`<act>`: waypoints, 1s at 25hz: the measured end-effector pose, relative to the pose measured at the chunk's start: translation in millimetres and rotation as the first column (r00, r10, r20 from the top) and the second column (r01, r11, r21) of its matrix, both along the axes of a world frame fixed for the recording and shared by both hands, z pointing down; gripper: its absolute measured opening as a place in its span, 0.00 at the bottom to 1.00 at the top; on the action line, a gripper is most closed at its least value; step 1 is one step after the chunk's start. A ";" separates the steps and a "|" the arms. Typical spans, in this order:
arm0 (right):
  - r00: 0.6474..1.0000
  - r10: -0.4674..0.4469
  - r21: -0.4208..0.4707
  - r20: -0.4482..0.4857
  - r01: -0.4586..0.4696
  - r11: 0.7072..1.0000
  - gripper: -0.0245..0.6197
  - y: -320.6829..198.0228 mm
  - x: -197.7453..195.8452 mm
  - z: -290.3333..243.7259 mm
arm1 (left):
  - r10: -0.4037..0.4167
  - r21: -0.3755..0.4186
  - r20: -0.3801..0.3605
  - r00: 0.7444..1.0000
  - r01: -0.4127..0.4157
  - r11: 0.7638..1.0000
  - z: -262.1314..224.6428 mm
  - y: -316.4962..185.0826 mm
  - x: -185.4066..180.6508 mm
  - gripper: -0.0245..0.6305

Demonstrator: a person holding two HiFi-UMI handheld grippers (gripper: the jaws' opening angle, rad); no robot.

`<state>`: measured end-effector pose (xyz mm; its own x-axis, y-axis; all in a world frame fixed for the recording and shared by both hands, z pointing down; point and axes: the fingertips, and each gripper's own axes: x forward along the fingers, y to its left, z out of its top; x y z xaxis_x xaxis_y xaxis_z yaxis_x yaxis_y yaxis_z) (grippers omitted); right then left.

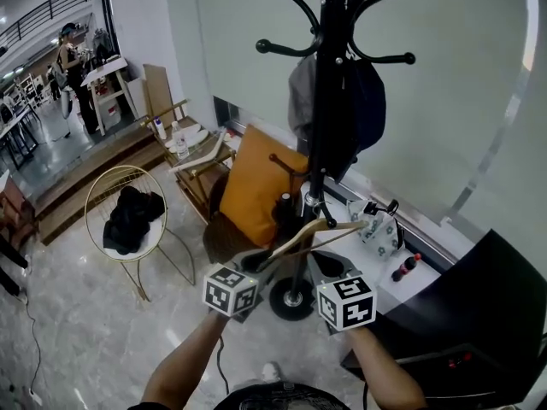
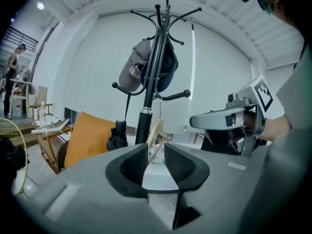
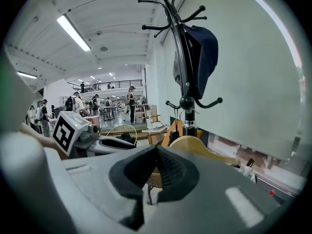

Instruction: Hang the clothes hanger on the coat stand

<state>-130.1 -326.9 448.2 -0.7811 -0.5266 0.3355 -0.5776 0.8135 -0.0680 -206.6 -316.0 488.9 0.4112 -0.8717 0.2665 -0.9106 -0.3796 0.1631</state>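
Note:
The black coat stand [image 1: 329,101] rises ahead with a grey cap [image 1: 301,101] and a dark blue cap [image 1: 363,109] on its upper hooks. A wooden clothes hanger [image 1: 329,227] is held low in front of its pole, with its wire hook close to the pole. My right gripper [image 3: 156,152] is shut on the hanger [image 3: 204,147], whose wood shows between and behind the jaws. My left gripper [image 2: 156,152] stands open. The hanger's thin end [image 2: 155,133] lies in the gap between its pads without being pressed. Both marker cubes sit just below the hanger in the head view.
A chair with an orange cushion [image 1: 256,190] and a folded black umbrella [image 1: 284,207] stand behind the pole. A gold wire chair [image 1: 128,216] holds dark clothing at the left. A patterned bag [image 1: 380,229], a red-capped bottle [image 1: 406,267] and a black panel [image 1: 479,314] lie to the right.

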 end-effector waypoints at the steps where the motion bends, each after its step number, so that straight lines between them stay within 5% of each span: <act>1: 1.000 -0.005 0.001 0.002 0.005 1.000 0.04 1.8 1.5 -0.6 | -0.009 0.007 -0.007 1.000 0.009 1.000 -4.0 1.9 3.4 0.20; 7: 1.000 -0.021 0.036 0.000 0.021 0.999 0.04 13.6 13.7 -5.5 | -0.057 0.033 -0.020 0.998 0.057 0.998 -25.0 15.1 29.4 0.10; 25: 0.996 -0.083 0.063 0.026 0.081 0.995 0.04 52.3 61.2 -24.5 | -0.153 0.056 -0.007 0.988 0.153 0.987 -64.1 49.4 107.5 0.04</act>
<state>-68.8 -274.6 423.7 -0.8313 -0.4794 0.2814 -0.5074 0.8611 -0.0320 -99.1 -266.5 424.8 0.2724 -0.9380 0.2146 -0.9583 -0.2444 0.1480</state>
